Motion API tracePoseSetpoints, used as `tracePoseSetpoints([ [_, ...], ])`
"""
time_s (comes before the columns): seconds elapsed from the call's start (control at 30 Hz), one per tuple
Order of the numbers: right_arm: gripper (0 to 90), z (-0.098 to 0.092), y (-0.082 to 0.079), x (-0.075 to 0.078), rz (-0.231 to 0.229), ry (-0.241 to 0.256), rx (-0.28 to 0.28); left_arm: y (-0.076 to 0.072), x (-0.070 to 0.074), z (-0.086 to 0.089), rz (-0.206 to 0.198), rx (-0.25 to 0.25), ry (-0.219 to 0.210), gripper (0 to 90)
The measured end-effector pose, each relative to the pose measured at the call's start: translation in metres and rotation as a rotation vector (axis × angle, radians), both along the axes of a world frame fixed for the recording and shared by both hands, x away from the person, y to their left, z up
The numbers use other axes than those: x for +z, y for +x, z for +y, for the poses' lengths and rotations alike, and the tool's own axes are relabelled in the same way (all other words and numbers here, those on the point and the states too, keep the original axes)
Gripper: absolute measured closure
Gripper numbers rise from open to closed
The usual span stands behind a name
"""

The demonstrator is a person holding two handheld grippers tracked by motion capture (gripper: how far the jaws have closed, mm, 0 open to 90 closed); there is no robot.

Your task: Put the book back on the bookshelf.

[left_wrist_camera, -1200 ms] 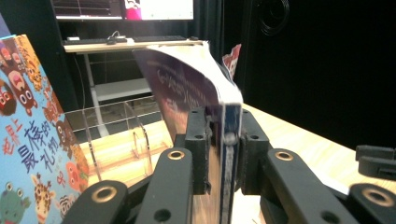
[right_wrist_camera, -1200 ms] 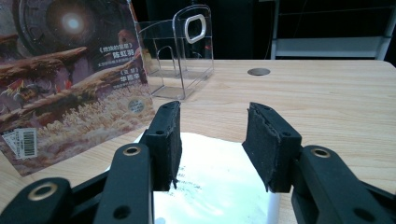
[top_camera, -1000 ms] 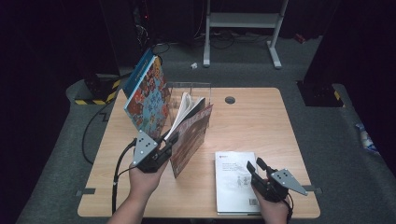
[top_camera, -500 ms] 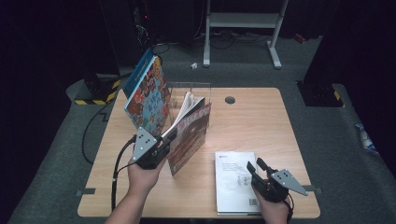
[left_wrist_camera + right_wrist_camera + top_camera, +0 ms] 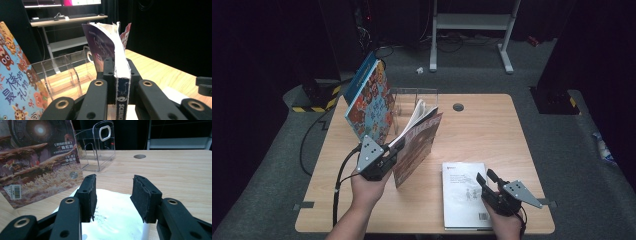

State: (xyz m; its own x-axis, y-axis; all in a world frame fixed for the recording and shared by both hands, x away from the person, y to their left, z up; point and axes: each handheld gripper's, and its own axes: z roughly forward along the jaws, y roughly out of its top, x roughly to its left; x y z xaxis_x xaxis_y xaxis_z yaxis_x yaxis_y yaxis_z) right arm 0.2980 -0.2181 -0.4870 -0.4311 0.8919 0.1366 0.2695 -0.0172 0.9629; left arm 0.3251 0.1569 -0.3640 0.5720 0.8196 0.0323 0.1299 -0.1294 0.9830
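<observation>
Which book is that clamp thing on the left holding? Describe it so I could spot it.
On the wooden table, just right of the clear plastic rack, the left gripper pinches an upright magazine by its spine. Unlike the colourful book and flat white booklet, its pages fan open.

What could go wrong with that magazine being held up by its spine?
The left gripper clamps the magazine only at its spine, and the pages fan open at the top, so it might sag or slip. Swung toward the clear rack, it could knock the colourful book leaning beside it.
</observation>
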Motion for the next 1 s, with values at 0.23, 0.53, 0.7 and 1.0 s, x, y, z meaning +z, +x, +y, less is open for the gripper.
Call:
tracePoseSetpoints([
  [0.23, 54.1, -0.008, 0.002, -0.001, 0.005, 0.013, -0.002, 0.005, 0.003, -0.003, 0.004, -0.003, -0.015, 83.8],
  [0.53, 54.2, -0.008, -0.001, 0.002, -0.007, 0.020, -0.008, 0.013, 0.013, 0.010, 0.031, 0.032, -0.038, 84.1],
  [0.7, 54.2, -0.008, 0.000, 0.000, 0.002, 0.017, -0.008, 0.015, 0.018, 0.020, 0.020, 0.070, -0.039, 84.1],
  [1.0, 54.3, -0.009, -0.002, 0.000, -0.002, 0.018, -0.012, 0.022, 0.028, 0.038, -0.001, 0.141, -0.038, 84.1],
])
